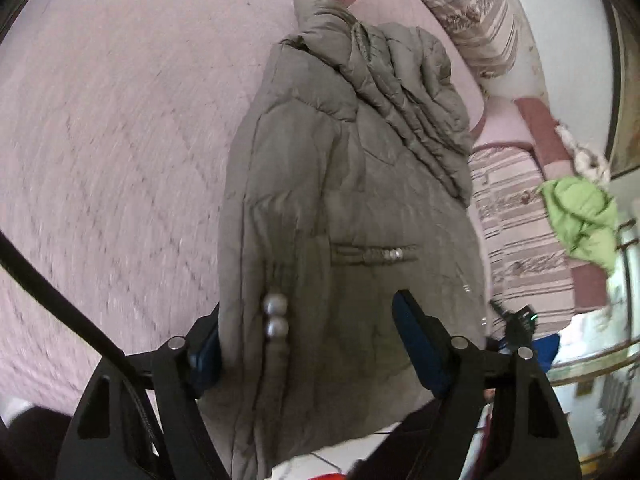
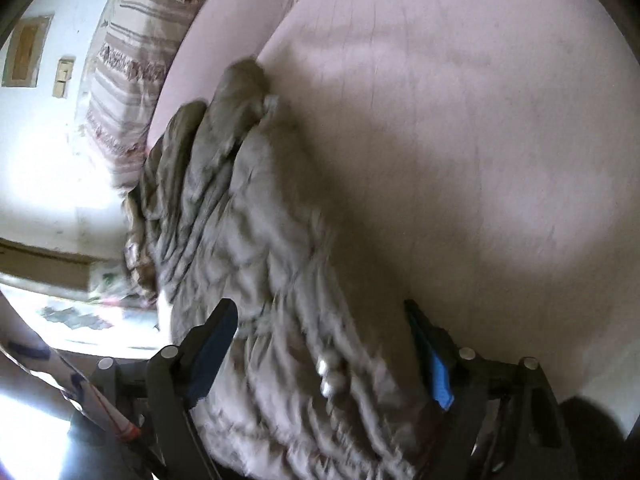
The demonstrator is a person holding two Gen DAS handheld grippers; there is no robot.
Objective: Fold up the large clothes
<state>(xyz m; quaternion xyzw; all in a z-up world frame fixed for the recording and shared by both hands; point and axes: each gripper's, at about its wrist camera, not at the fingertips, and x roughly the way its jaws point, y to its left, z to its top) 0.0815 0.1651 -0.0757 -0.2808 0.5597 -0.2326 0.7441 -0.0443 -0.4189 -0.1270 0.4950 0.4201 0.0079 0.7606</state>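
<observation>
Olive coat (image 1: pixel 344 208) is lying half-folded on the bed (image 1: pixel 120 140), both the left gripper (image 1: pixel 312 344) and right gripper (image 2: pixel 320 360) straddling it with jaws spread, likely needing to pinch the hem for another fold.

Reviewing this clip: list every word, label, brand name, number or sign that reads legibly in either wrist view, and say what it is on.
None: no legible text in either view.
The padded olive jacket shows only plain metal beads and a zip pull, no label.
The striped cushions carry pattern, not lettering.
The wall frames in the right wrist view are too blurred to read.
</observation>
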